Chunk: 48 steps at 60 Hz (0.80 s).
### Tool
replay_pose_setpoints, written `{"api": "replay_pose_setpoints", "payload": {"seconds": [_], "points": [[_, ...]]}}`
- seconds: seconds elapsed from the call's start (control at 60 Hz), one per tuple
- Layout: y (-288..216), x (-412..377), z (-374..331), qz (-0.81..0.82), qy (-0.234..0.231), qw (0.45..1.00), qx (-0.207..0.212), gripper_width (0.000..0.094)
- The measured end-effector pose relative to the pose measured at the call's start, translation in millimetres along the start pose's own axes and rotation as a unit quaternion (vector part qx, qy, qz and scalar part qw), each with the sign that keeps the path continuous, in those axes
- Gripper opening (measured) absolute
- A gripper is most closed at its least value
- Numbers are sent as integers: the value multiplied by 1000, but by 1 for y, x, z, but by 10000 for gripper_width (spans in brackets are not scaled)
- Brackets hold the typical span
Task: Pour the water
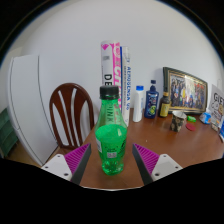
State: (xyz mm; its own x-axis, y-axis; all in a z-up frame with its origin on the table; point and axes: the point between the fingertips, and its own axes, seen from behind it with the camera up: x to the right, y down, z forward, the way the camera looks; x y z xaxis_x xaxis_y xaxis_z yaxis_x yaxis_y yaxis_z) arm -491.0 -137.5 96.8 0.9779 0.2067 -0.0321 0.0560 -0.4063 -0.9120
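Gripper view looks forward over a wooden counter (185,145), with a green bottle (111,135) standing upright at 12 o'clock from the gripper (111,163), between its two fingers (72,160). The fingers are spread apart; a sliver of counter shows on either side of the bottle, so they flank it rather than press on it, and the bottle seems to rest on its own base. Its dark cap (109,92) is on.

Beyond it, at about 1 o'clock, stand a white bottle (138,104) and a blue bottle (152,100), with a framed picture (185,90) leaning near the wall at 2 o'clock. A tall printed box (111,65) rises behind the green bottle, and a wooden chair (70,112) sits at 10 o'clock.

Judged from this, the task is at its very start: the bottle is lined up but not yet gripped or lifted, nothing is tipped, and no receiving cup is clearly identifiable. Closing, lifting and pouring all remain.
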Motion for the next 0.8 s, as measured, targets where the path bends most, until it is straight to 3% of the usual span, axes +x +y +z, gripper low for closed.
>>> {"api": "replay_pose_setpoints", "payload": {"seconds": [0.117, 0.167, 0.233, 0.417, 0.533, 0.8], "points": [[0, 1, 25, -7, 23, 1000, 11, 813], [-2, 5, 31, -9, 36, 999, 16, 726], [-5, 8, 35, -4, 45, 999, 23, 527], [-5, 11, 38, -4, 42, 999, 24, 362], [-19, 16, 34, 21, 21, 999, 27, 359], [-118, 86, 37, 156, -11, 984, 81, 359]]}}
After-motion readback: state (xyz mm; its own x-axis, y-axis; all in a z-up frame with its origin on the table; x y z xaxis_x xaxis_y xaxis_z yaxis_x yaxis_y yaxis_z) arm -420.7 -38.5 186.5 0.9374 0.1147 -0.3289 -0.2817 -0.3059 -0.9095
